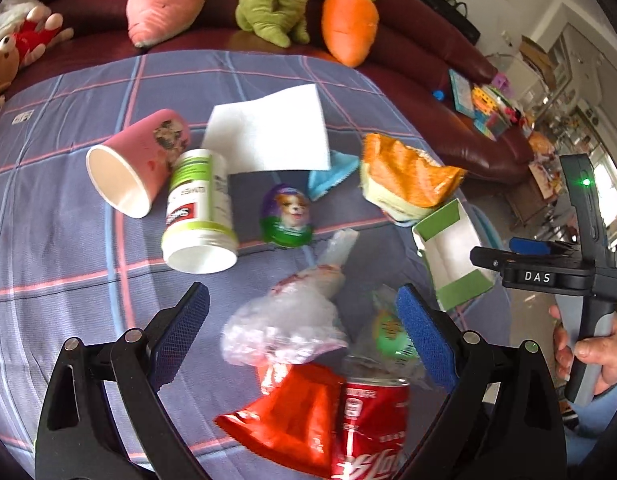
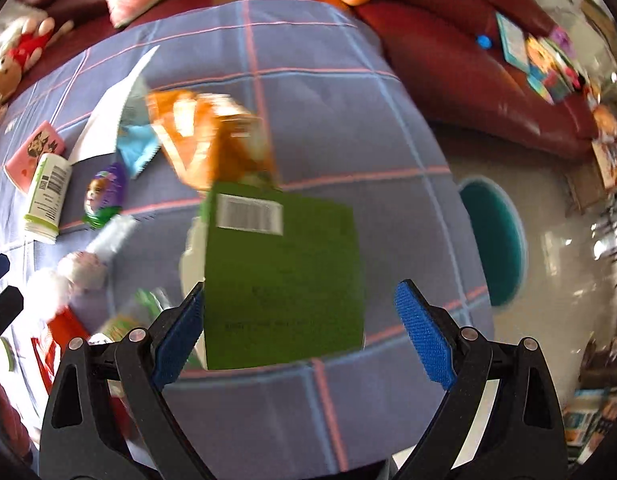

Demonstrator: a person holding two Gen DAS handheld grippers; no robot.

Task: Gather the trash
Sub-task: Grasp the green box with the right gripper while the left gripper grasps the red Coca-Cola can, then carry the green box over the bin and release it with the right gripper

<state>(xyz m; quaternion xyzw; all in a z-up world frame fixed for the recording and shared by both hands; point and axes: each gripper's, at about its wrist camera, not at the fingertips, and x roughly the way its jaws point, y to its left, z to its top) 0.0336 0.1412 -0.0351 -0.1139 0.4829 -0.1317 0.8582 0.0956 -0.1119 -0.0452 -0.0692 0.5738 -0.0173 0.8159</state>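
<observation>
So the right hand-held gripper (image 2: 300, 334) is hanging wide open right over the green carton (image 2: 284, 280), nothing in it, and its left blue pad is sitting right at the carton's left edge while the right pad is well clear of the other side. The carton's long axis is running pretty much straight away from that gripper, barcode end farthest, so I'm guessing the jaws need to slide a bit left to straddle it across the short width. It's flat, stiff cardboard with an open white inside, should pinch fine. The left hand-held gripper (image 1: 304, 334) is also spread open and empty, hovering over the crinkly clear plastic bag (image 1: 284, 328), with the crushed red can (image 1: 368, 424) and a shiny red wrapper (image 1: 288, 412) closer in, all on the plaid-covered desk (image 1: 68, 240). The teal bin (image 2: 494, 244) is lying off to the right gripper's right, down on the floor.
</observation>
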